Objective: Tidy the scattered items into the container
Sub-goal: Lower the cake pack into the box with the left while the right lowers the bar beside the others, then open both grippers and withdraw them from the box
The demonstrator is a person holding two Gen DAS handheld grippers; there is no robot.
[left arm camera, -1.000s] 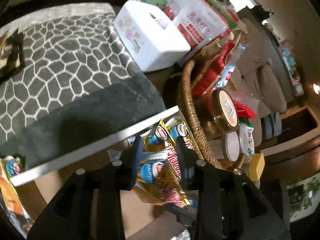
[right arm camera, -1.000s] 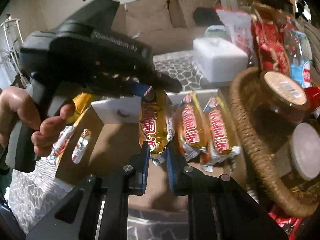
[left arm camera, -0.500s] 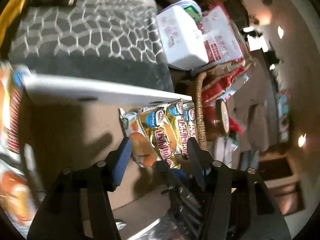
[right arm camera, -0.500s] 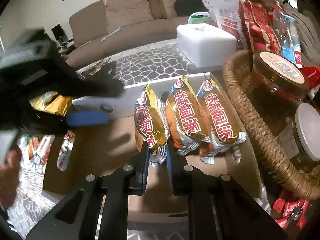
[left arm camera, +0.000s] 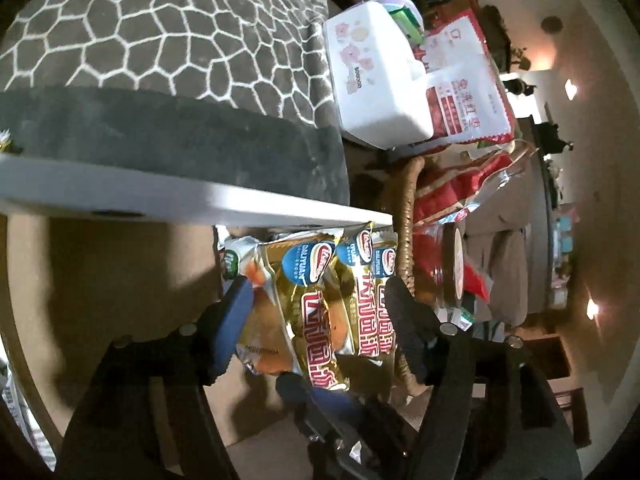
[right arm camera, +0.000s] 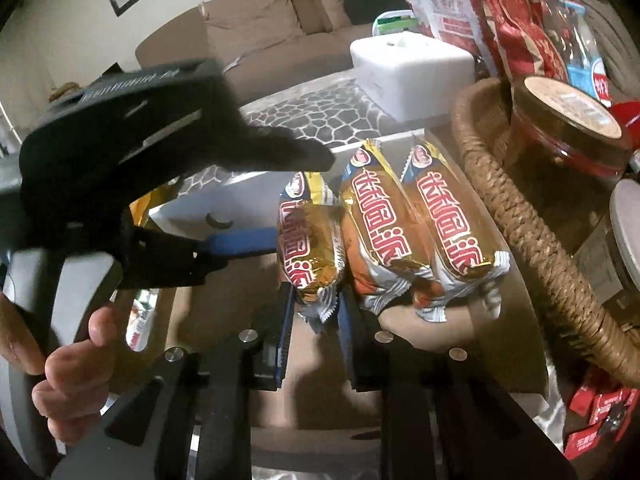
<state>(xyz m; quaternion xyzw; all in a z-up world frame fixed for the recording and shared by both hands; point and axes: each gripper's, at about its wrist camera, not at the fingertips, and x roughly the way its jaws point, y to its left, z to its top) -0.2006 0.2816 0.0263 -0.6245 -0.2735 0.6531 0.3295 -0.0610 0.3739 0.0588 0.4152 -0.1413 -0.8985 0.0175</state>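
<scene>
Three gold snack packs lie side by side on the floor of a cardboard box [right arm camera: 400, 364], against its right wall. In the right wrist view my right gripper [right arm camera: 316, 316] has its jaws opening, and the crimped end of the leftmost pack [right arm camera: 310, 240] lies loose between them. The middle pack [right arm camera: 376, 224] and the right pack [right arm camera: 448, 216] rest beside it. My left gripper [left arm camera: 320, 312] is opening too. It straddles the packs [left arm camera: 316, 308] without pressing on them. A person's hand [right arm camera: 68, 380] holds the left gripper [right arm camera: 302, 200], which comes in from the left.
A wicker basket [right arm camera: 520, 240] with jars [right arm camera: 568, 128] and red bags stands right of the box. A white tissue box [right arm camera: 412, 68] sits behind it on the patterned rug [left arm camera: 160, 40]. More gold packs [right arm camera: 140, 208] lie left of the box, and red wrappers [right arm camera: 592, 420] lie at the bottom right.
The left gripper rolled, sank and opened, letting go of the gold pack. That pack now lies in the box beside the other two. The right jaws have widened slightly.
</scene>
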